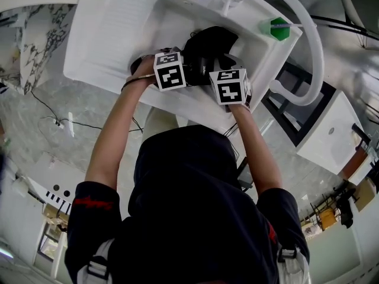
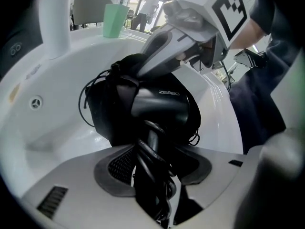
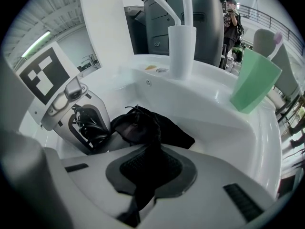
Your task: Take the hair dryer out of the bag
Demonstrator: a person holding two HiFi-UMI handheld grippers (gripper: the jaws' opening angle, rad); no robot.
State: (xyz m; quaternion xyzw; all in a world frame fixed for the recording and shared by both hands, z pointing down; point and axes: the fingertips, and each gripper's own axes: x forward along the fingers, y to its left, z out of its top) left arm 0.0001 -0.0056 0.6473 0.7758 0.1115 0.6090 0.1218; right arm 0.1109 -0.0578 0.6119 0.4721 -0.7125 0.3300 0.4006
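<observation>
A black hair dryer (image 2: 158, 104) lies in the white sink (image 1: 112, 37), its head at the mouth of a black drawstring bag (image 2: 107, 109). My left gripper (image 2: 152, 161) is shut on the dryer's handle and the cord coiled round it. In the right gripper view the slack bag (image 3: 143, 125) sits on the basin floor. My right gripper (image 3: 150, 173) is shut on a fold of its fabric. The left gripper (image 3: 71, 109) stands just left of the bag there. In the head view both grippers, left (image 1: 172, 71) and right (image 1: 230, 86), hang side by side over the bag (image 1: 207, 46).
A green cup (image 3: 252, 80) stands on the sink's rim at the right. A white tap (image 3: 181, 37) rises at the back of the basin, with a white hose (image 1: 308, 46) curving past the sink. The person's body hides the near edge.
</observation>
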